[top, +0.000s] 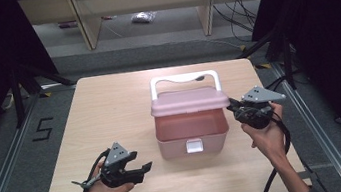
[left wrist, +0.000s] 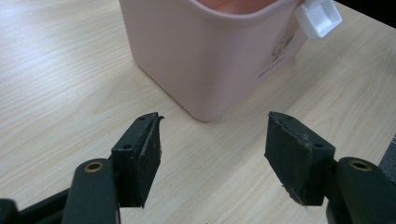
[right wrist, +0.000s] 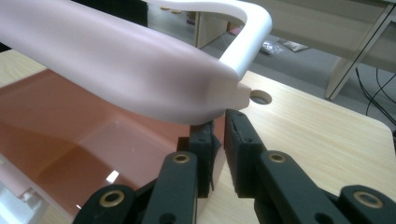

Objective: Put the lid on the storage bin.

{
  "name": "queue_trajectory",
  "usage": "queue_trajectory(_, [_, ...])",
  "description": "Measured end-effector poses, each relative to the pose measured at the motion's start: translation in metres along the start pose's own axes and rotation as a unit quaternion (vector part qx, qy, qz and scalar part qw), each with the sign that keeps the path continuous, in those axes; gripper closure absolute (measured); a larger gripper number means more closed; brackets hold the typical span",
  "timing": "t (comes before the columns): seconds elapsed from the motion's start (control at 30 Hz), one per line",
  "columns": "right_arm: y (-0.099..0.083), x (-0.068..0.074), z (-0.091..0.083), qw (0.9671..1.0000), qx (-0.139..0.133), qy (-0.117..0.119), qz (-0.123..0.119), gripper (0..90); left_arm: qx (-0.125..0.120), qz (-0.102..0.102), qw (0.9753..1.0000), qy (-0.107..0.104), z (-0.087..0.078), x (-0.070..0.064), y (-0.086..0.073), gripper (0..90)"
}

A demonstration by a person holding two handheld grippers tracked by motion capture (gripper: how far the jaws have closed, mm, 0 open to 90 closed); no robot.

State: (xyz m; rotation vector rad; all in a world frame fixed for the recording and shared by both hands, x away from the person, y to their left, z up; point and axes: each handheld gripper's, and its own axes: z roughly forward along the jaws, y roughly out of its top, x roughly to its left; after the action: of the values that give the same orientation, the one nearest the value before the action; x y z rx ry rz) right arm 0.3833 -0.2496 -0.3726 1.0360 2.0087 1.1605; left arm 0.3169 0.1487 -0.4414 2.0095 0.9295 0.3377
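- The table carries one thing: a pink storage box at its middle, its lid raised at the far side with the white handle beyond it, and a white latch on the near wall.
- Your right hand-held gripper sits at the box's right rear corner, jaws nearly together right under the lid's corner. Whether they pinch the box wall or merely prop the lid, I cannot tell.
- Your left hand-held gripper rests released, jaws spread, near the box's front-left corner and apart from it.
- Risk, as I judge it: if you draw the right one away, the lid may drop shut; push sideways and the light box may slide, since nothing braces it.
- Small grey print on the box wall is too blurred to read. On the floor at the left, tape forms a "5".
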Motion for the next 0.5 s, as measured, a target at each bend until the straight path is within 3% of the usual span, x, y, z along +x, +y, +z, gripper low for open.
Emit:
queue_trajectory(0.13, [-0.003, 0.002, 0.000, 1.0000, -0.005, -0.002, 0.001, 80.4, -0.002, 0.002, 1.0000, 0.001, -0.002, -0.001, -0.005, 32.4])
queue_trajectory(0.23, [-0.005, 0.002, -0.001, 1.0000, -0.001, 0.001, 0.002, 79.8, -0.013, -0.008, 0.9999, 0.000, 0.000, -0.003, -0.010, 30.2])
queue_trajectory(0.3, [-0.007, 0.002, -0.002, 1.0000, 0.005, 0.005, 0.003, 78.8, -0.003, 0.000, 1.0000, -0.005, -0.001, -0.002, -0.013, 29.6])
queue_trajectory(0.33, [-0.009, 0.005, -0.001, 0.9998, 0.001, 0.003, 0.017, 78.0, -0.011, -0.012, 0.9999, -0.005, 0.000, -0.005, -0.014, 29.3])
queue_trajectory(0.4, [-0.011, 0.001, -0.002, 0.9999, 0.011, 0.005, 0.002, 78.0, -0.005, -0.001, 1.0000, -0.003, -0.001, -0.004, -0.017, 28.5])
queue_trajectory(0.47, [-0.014, 0.003, -0.001, 0.9999, 0.005, -0.001, 0.014, 77.8, -0.011, -0.009, 0.9999, -0.005, 0.000, -0.004, -0.018, 27.2])
queue_trajectory(0.5, [-0.014, 0.001, -0.002, 1.0000, 0.007, 0.000, 0.003, 77.8, -0.012, -0.010, 0.9999, -0.004, 0.000, -0.005, -0.019, 26.5])
